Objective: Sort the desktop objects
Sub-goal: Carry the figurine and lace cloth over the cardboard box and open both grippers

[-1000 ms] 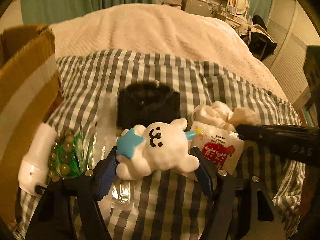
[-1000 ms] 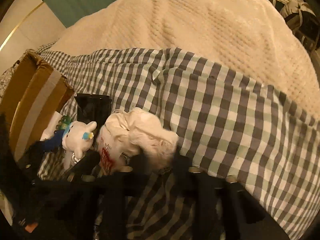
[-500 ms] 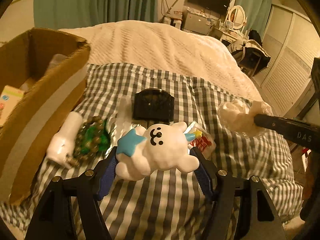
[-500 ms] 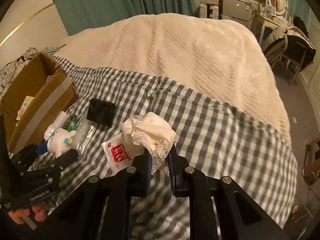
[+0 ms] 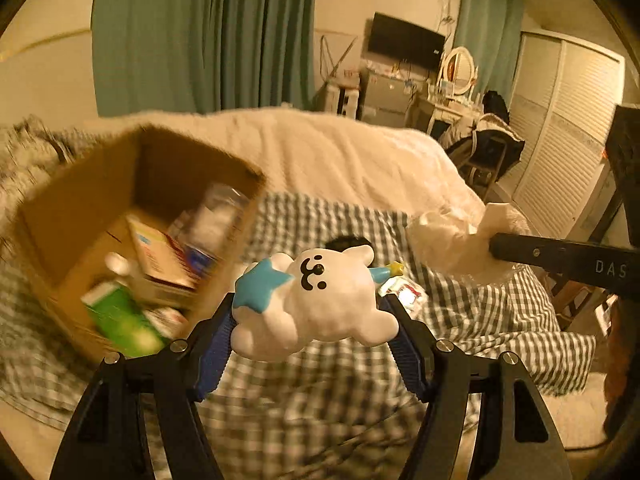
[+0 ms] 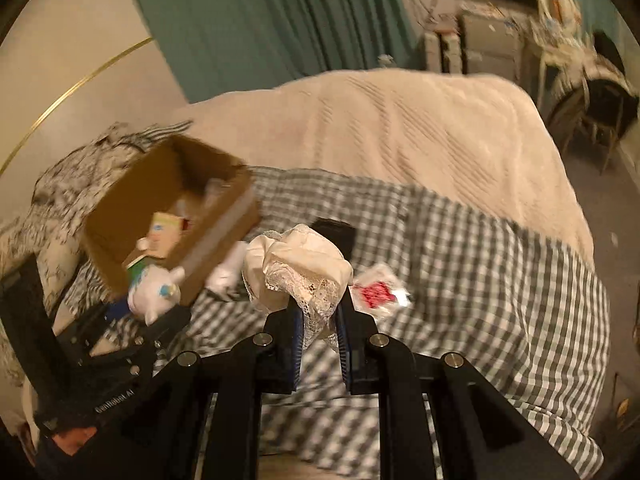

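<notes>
On the bed: sorting partway done.
Left gripper (image 5: pixel 310 316): clamped white bear toy (image 5: pixel 320 300).
Right gripper (image 6: pixel 318 316): pinched lace cloth (image 6: pixel 296 264).
Cardboard box (image 6: pixel 216 236): several items inside.
Left: red packet (image 6: pixel 378 292), black case (image 6: pixel 336 232).

Soft cloth, smooth plastic and matt cardboard under warm light

The toy bear (image 5: pixel 320 300) is showing a smooth, faintly glossy moulded surface, white with a blue star, and is sitting between the left gripper (image 5: pixel 312 334)'s matt black plastic arms and ribbed blue pads (image 5: pixel 214 354). Left of the bear, the cardboard box (image 5: pixel 80 200) is looking dull and papery, with printed paper cartons inside. Right of the bear, the lace-edged white cloth (image 6: pixel 298 276) is hanging crumpled and soft in the right gripper (image 6: pixel 318 334). Beneath the bear, the checked sheet (image 6: pixel 480 280) is lying as woven matt fabric; beyond it, the cream blanket (image 6: pixel 400 132) is showing a ribbed, fuzzy texture. A glossy crinkled plastic packet (image 6: pixel 378 292) is resting on the sheet.
</notes>
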